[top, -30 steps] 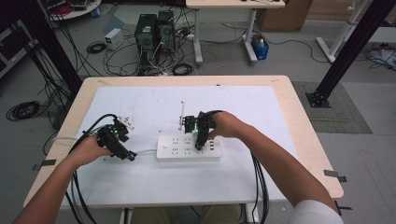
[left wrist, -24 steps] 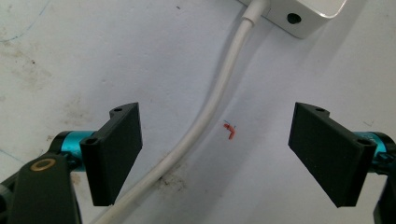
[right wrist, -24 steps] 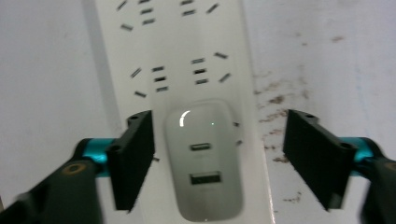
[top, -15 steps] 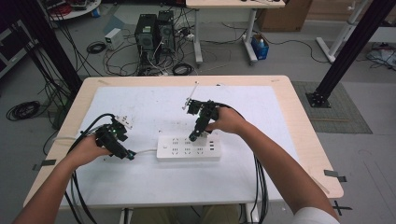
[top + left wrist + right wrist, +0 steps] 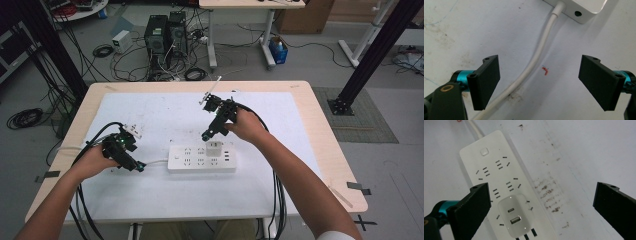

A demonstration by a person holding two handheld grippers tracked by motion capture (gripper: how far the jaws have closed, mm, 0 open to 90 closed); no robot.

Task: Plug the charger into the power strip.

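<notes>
Your right gripper (image 5: 209,131) hovering just above charger (image 5: 215,148), jaws just been opening, now standing wide, nothing between them. White charger sitting plugged in power strip (image 5: 192,159) at mid-table, two ports facing up. Strip's long axis running across table, cord (image 5: 534,65) leaving its left end. Your left gripper (image 5: 134,165) resting beside that end, jaws half apart, straddling cord without pinching.
</notes>
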